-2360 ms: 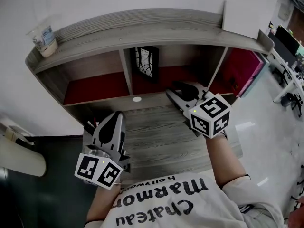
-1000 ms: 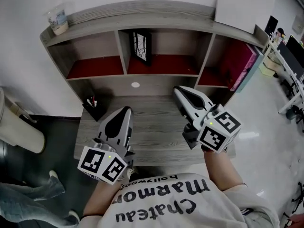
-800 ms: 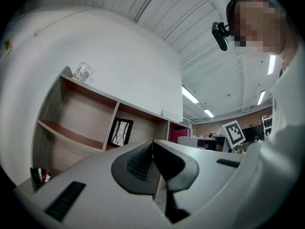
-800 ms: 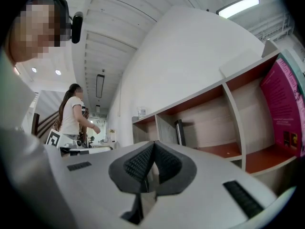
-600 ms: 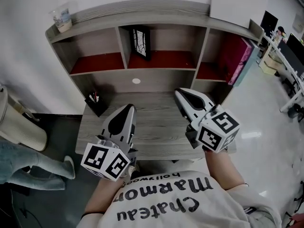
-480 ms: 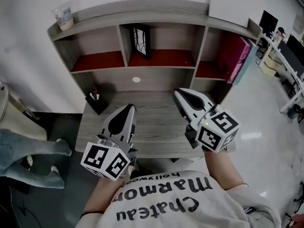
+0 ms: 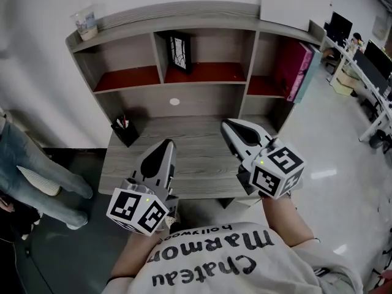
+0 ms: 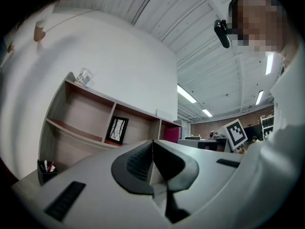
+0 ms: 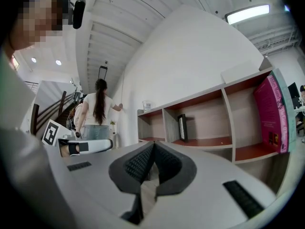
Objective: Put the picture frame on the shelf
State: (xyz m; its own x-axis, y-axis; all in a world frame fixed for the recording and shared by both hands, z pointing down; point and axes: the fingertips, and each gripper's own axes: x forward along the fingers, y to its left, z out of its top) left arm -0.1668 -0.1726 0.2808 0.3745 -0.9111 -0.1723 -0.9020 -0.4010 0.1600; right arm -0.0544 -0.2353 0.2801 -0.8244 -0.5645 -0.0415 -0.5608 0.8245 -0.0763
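Note:
The black picture frame (image 7: 179,54) stands upright in the middle compartment of the grey shelf (image 7: 184,17), at its left side; it also shows in the left gripper view (image 8: 117,130) and the right gripper view (image 9: 182,127). My left gripper (image 7: 165,144) hovers over the desk's front left, shut and empty (image 8: 153,144). My right gripper (image 7: 228,125) hangs over the desk's right half, also shut with nothing between its pads (image 9: 153,146). Both are well short of the shelf.
A plastic cup (image 7: 86,24) sits on the shelf's top left. A pink book (image 7: 297,66) leans in the right compartment. A pen holder (image 7: 125,130) stands at the desk's (image 7: 202,152) back left. A person (image 7: 30,170) walks at left.
Both grippers have drawn back from the shelf toward my body. The view has shifted so the shelf sits farther off. A person has walked in at the left.

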